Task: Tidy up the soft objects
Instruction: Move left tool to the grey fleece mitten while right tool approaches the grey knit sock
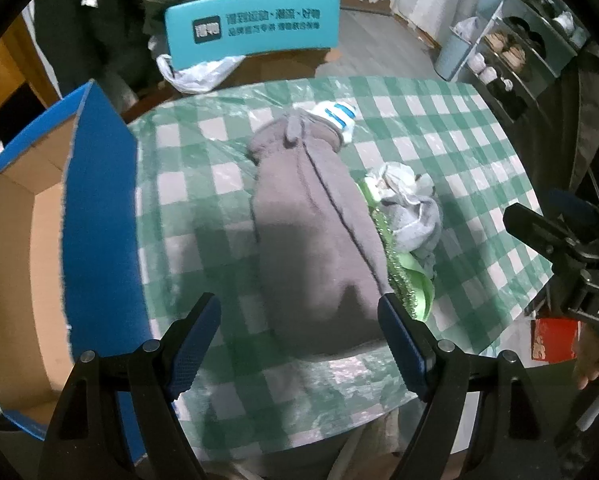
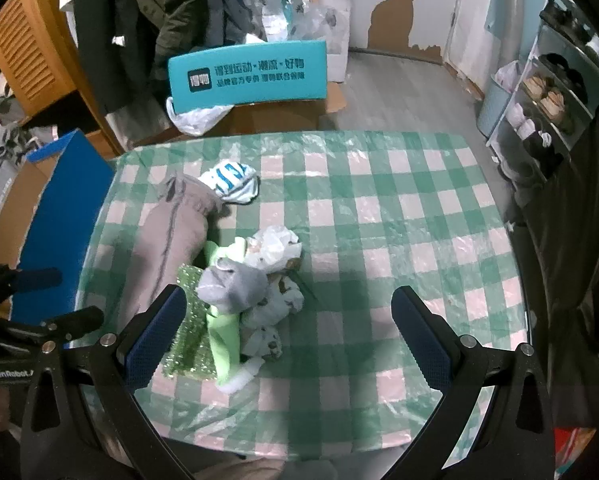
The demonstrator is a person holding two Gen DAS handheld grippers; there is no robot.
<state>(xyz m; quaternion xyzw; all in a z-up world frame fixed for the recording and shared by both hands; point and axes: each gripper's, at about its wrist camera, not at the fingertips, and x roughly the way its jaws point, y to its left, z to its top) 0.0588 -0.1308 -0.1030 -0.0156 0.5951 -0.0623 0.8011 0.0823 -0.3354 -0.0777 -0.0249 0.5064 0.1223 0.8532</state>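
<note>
Jaws of both grippers gape wide and empty above the bench (image 2: 379, 208), the brown garment (image 1: 319, 240) lying between the left gripper (image 1: 299, 340) jaws, beside the blue box (image 1: 99, 200).

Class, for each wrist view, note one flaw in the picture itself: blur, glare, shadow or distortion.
Left wrist view: the brown garment is smeared by blur, with a dark shadow across its near half; the checked tablecloth bows from fisheye distortion. Right wrist view: sharper, though glare streaks the tablecloth's plastic cover and black corners frame the picture.
</note>
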